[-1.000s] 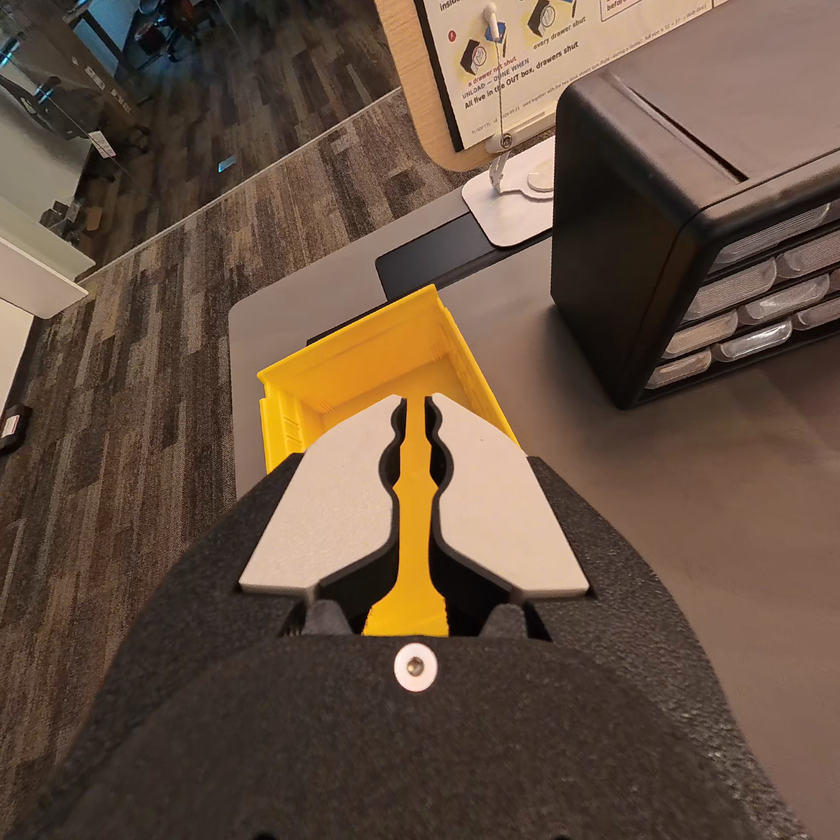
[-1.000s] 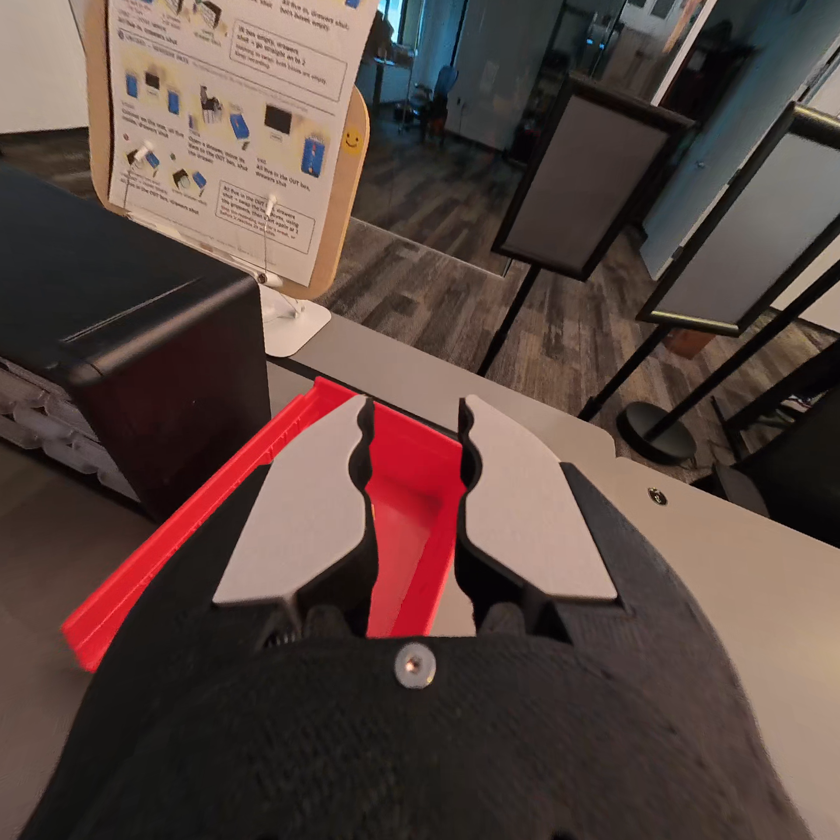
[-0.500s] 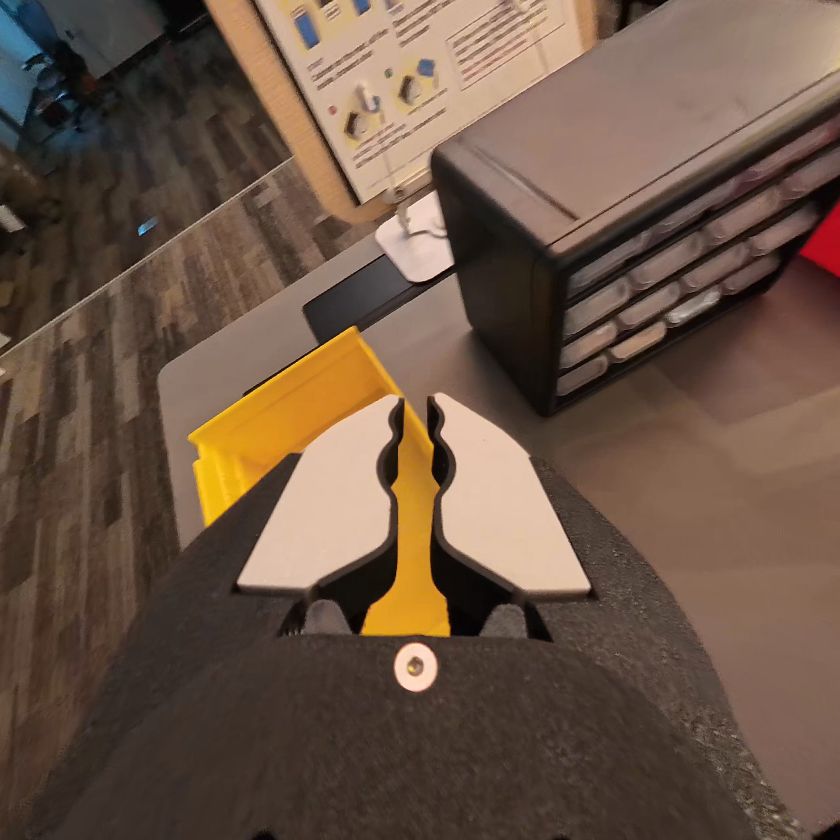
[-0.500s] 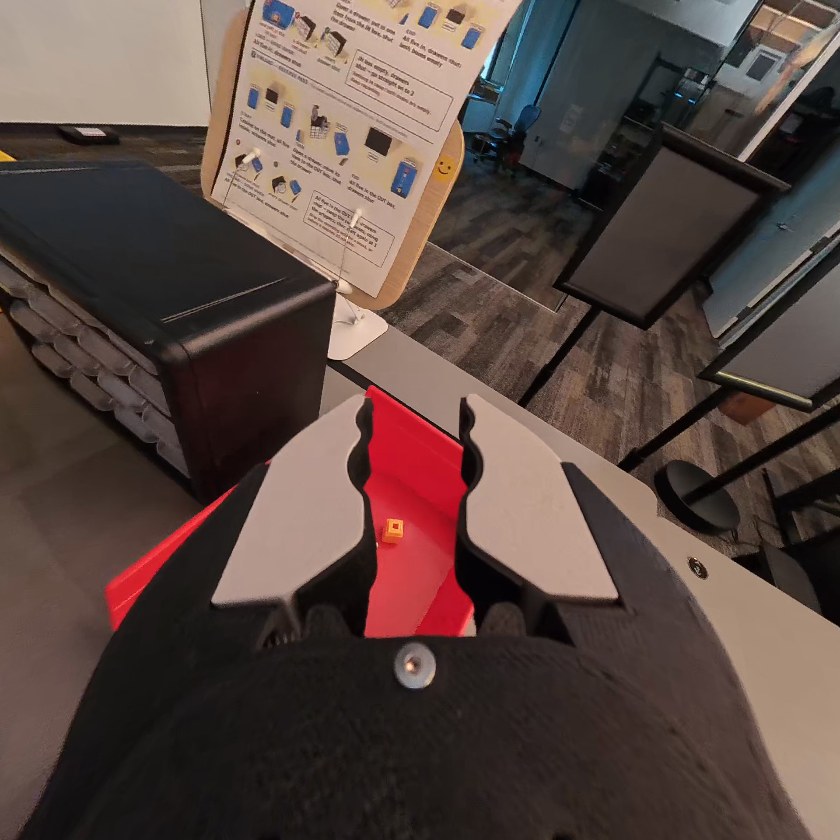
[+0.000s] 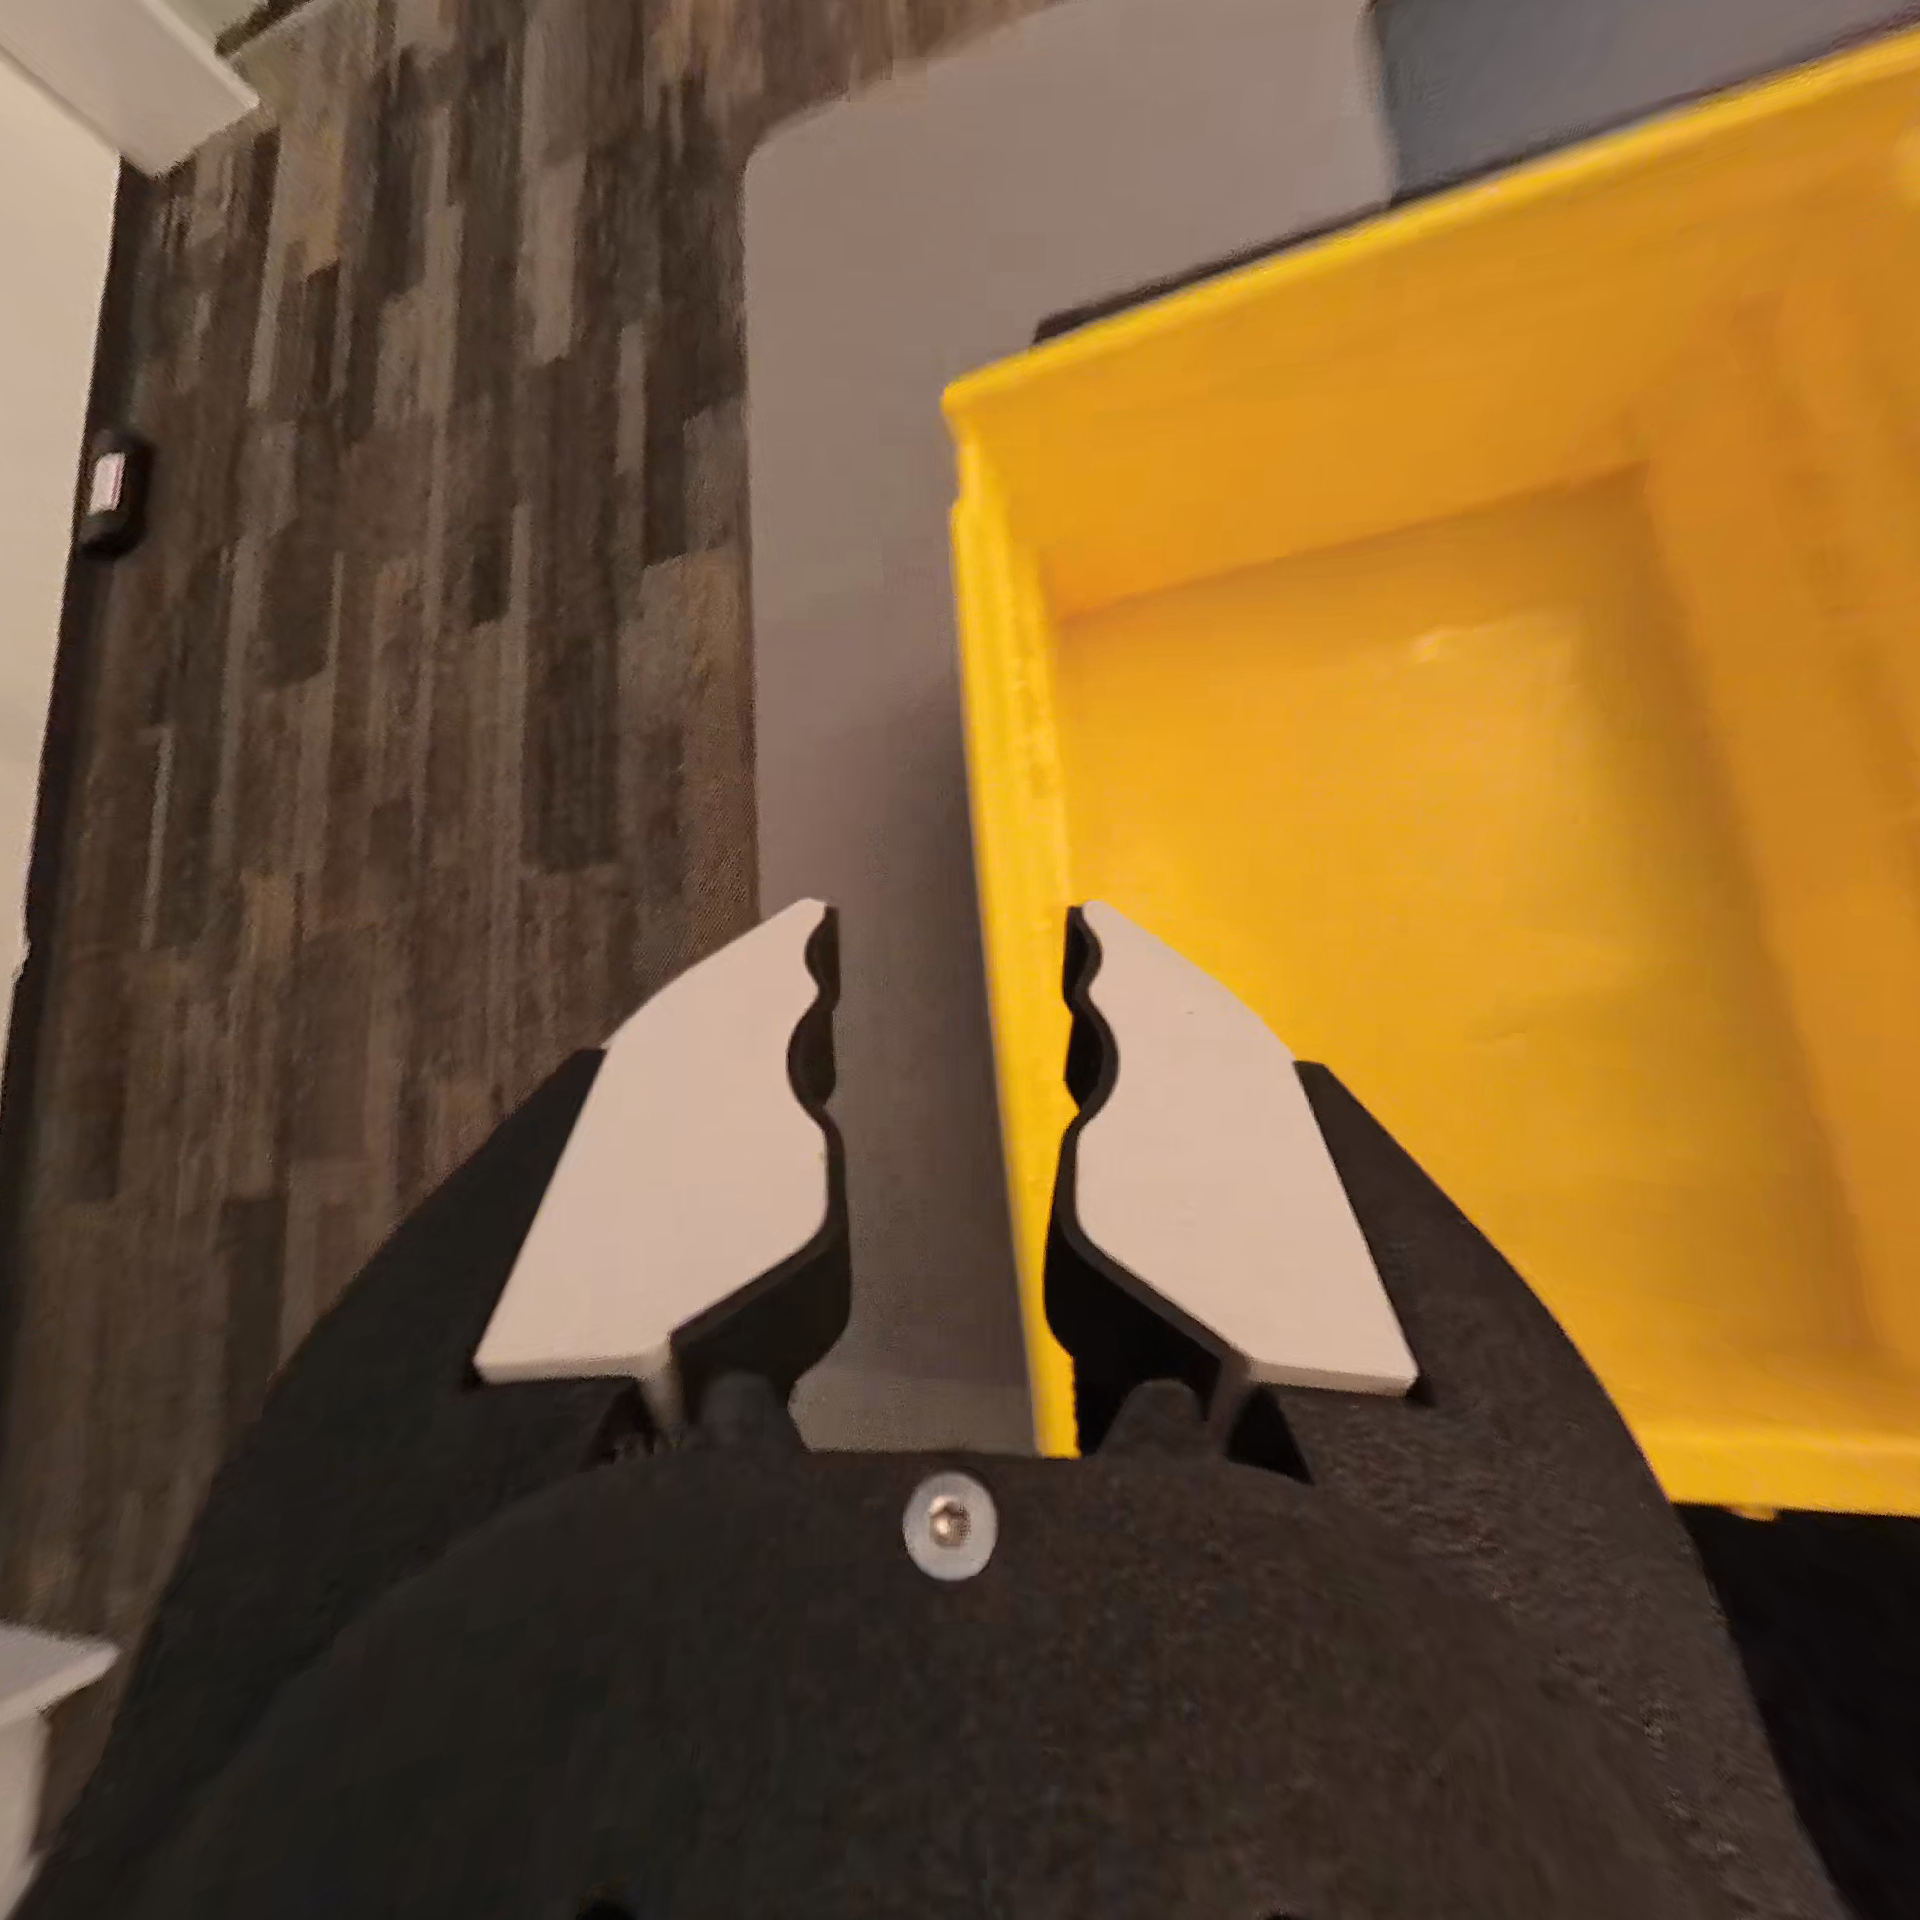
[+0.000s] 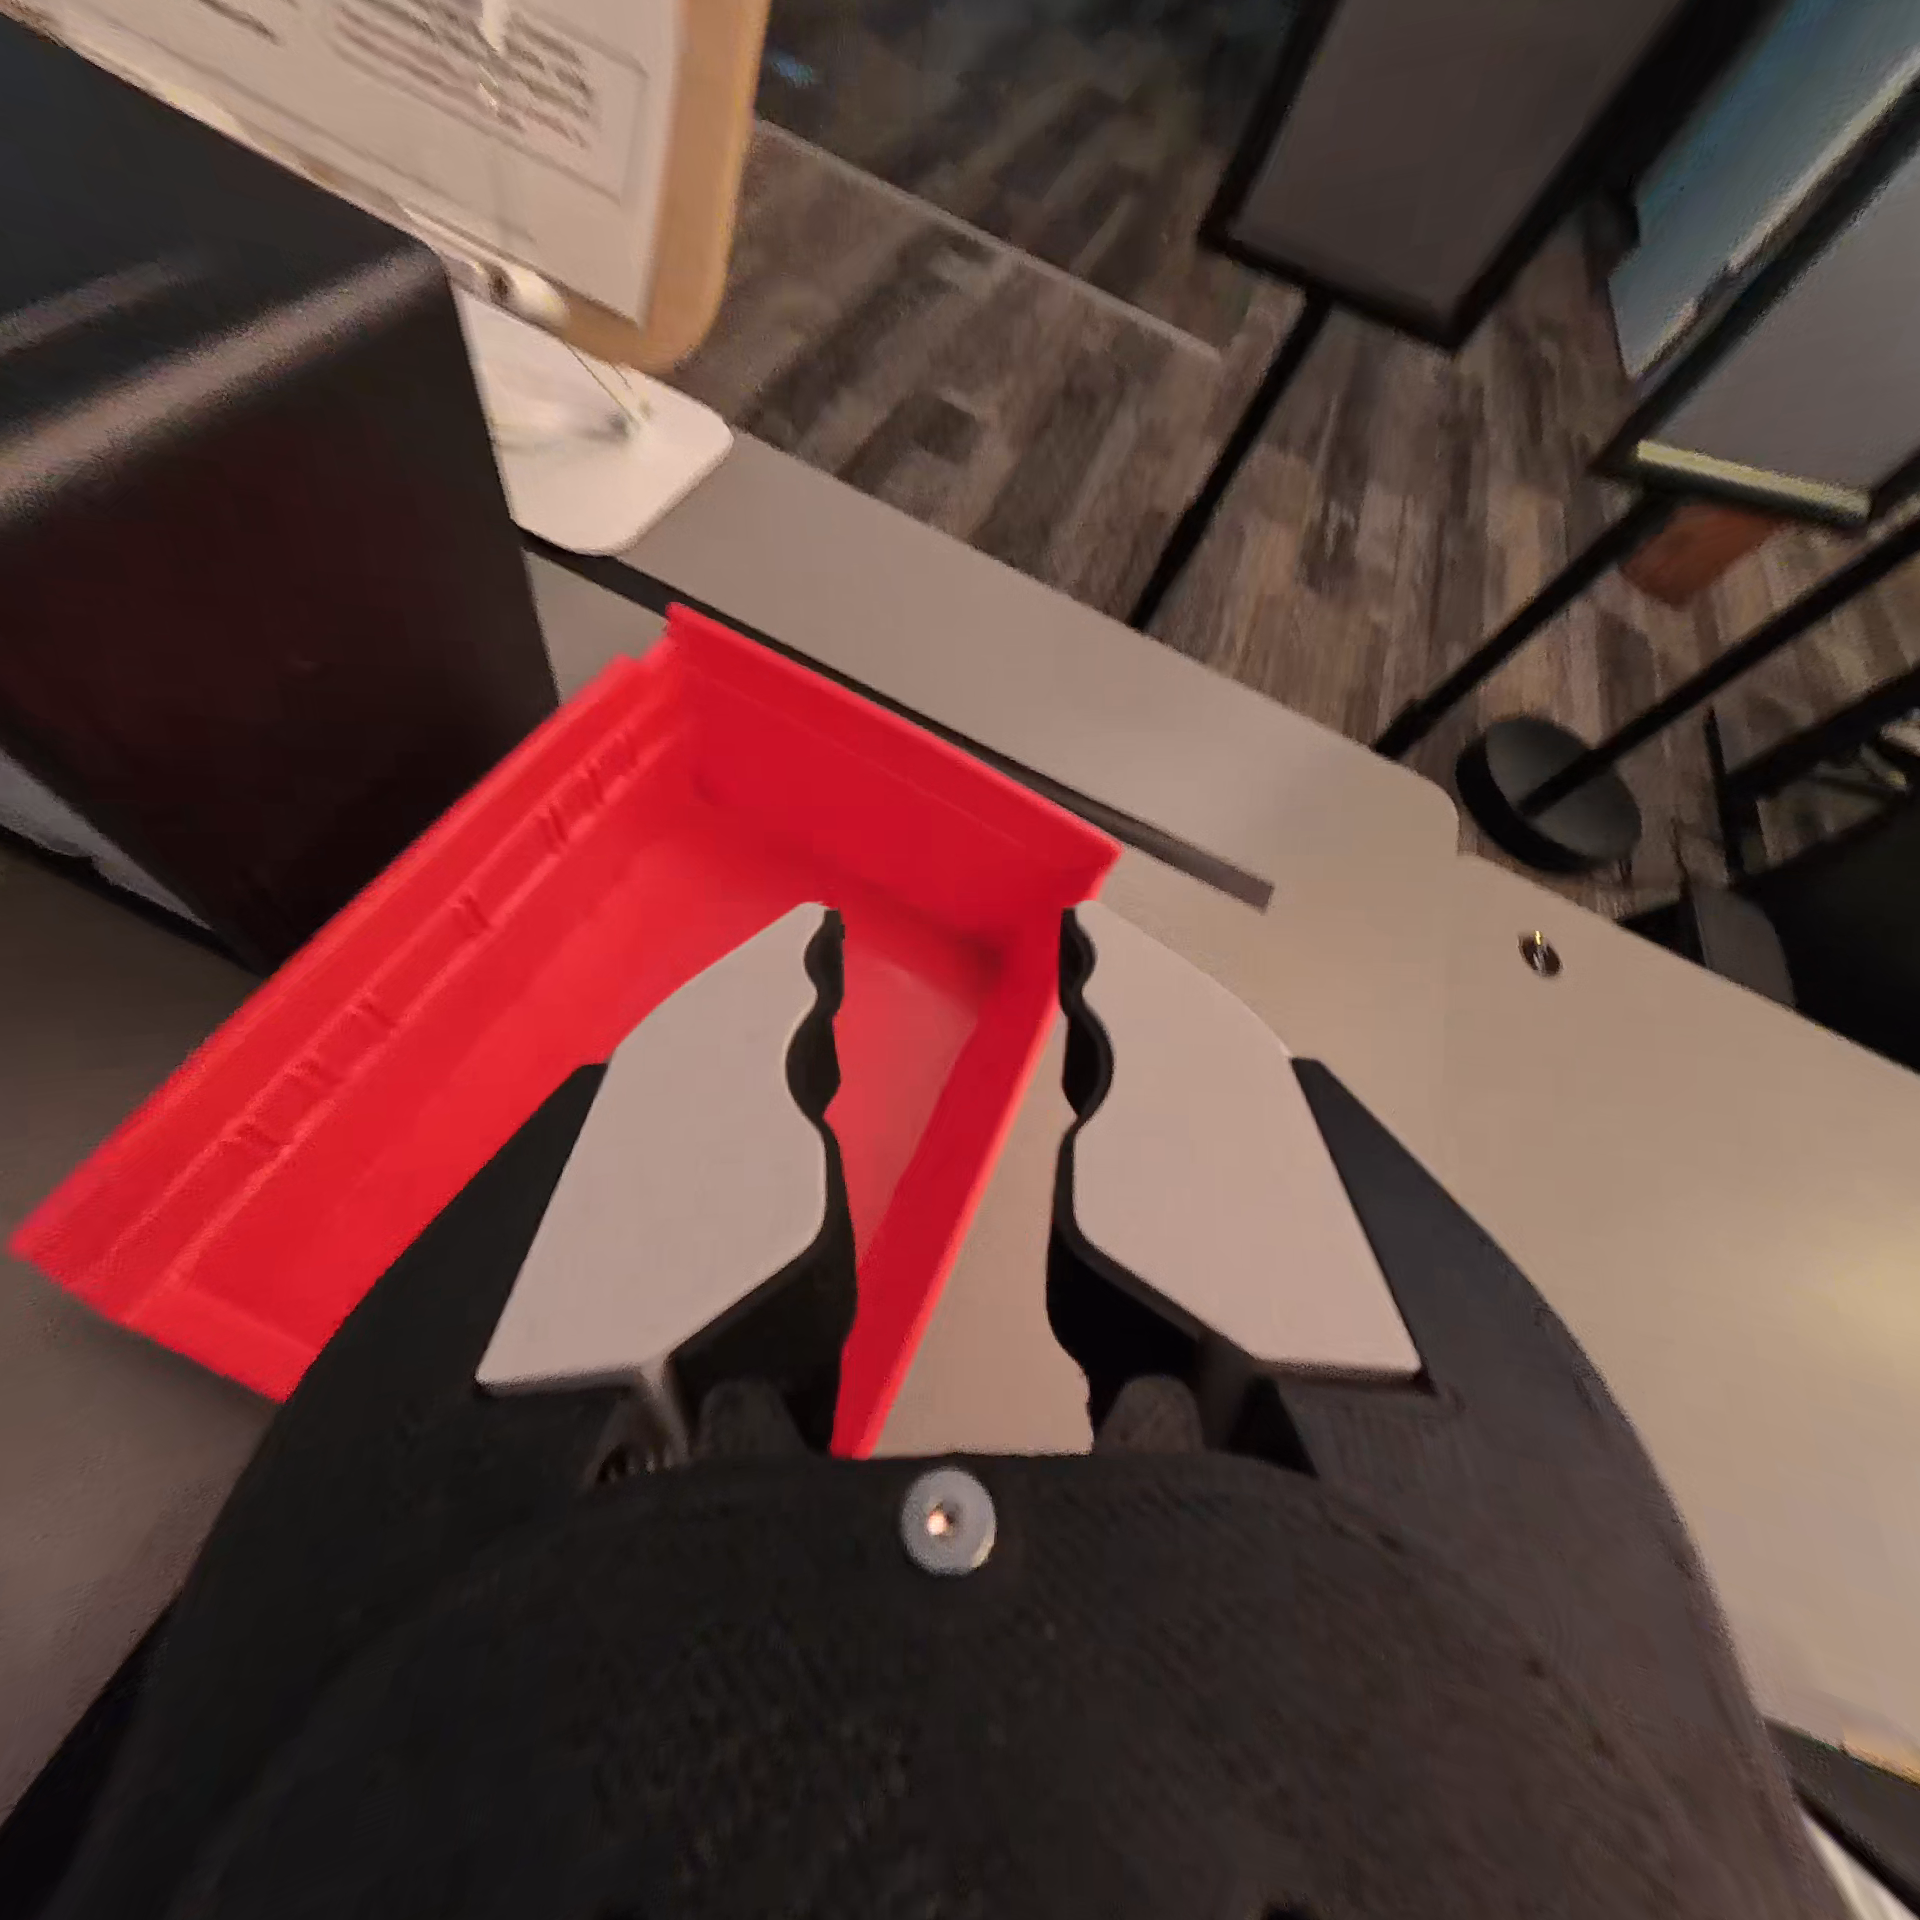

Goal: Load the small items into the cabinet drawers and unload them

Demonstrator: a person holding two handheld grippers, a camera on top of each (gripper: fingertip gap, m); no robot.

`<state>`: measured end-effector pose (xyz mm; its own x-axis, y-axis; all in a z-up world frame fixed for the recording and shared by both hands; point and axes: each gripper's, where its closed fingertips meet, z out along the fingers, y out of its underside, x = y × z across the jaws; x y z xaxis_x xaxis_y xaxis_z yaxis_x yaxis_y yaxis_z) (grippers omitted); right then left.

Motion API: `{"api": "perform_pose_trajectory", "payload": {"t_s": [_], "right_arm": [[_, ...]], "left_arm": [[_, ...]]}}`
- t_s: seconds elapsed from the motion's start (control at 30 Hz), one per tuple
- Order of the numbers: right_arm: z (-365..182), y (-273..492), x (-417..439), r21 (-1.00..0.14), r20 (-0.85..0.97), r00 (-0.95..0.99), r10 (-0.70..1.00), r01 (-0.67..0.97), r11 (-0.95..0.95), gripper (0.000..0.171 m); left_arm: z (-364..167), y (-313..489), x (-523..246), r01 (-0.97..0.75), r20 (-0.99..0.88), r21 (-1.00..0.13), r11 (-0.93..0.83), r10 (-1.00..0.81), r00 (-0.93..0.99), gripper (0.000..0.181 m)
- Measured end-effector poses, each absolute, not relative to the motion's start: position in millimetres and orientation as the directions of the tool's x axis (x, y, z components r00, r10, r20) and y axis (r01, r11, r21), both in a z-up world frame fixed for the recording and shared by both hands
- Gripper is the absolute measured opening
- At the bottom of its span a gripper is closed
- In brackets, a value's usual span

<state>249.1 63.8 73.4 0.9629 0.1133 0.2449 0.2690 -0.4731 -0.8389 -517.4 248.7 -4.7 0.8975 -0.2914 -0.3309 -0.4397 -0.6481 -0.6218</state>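
In the left wrist view my left gripper is open and empty, straddling the left wall of a yellow bin. The part of the bin's floor that shows holds nothing. In the right wrist view my right gripper is open and empty over the right wall of a red bin. The black drawer cabinet stands left of the red bin, its drawers out of view. No small item shows in the red bin, where my fingers cover much of the floor.
The grey table ends close behind the red bin, and its left edge runs beside the yellow bin, above wood-pattern floor. An instruction board on a white stand sits behind the cabinet. Black floor stands are beyond the table. Tip to tip, the grippers are about 80 cm apart. The right tips stand about 20 cm off the black drawer cabinet.
My left gripper swung left and down to the yellow bin's left wall and opened wider. My right gripper dropped toward the red bin's right wall and opened wider; the small orange item is now hidden.
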Motion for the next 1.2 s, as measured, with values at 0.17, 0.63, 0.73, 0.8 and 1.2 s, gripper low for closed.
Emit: {"api": "perform_pose_trajectory", "payload": {"t_s": [0.17,0.63,0.73,0.8,1.2], "right_arm": [[40.8,66.4,281.1,-0.804,0.171,0.984,0.055,0.172,-0.569,0.042],[-41.1,79.3,299.1,-0.639,0.014,1.0,-0.004,0.006,-0.769,0.043],[-46.6,76.3,303.0,-0.61,0.019,1.0,-0.019,-0.003,-0.793,0.043],[-50.4,76.8,304.4,-0.597,0.008,1.0,-0.02,-0.011,-0.802,0.043],[-92.1,78.4,303.5,-0.401,-0.082,0.995,-0.059,-0.087,-0.912,0.035]], "left_arm": [[-44.8,253.6,-532.5,-0.406,-0.204,-0.543,-0.735,-0.353,0.913,0.05],[-113.6,240.1,-511.6,-0.357,0.078,-0.328,-0.875,-0.401,0.913,0.007],[-117.2,238.7,-511.3,-0.356,0.086,-0.293,-0.887,-0.395,0.915,0.007],[-117.3,237.9,-511.3,-0.367,0.086,-0.275,-0.889,-0.403,0.911,0.007],[-113.6,233.6,-511.1,-0.363,0.13,-0.207,-0.909,-0.393,0.91,0.005]]}}
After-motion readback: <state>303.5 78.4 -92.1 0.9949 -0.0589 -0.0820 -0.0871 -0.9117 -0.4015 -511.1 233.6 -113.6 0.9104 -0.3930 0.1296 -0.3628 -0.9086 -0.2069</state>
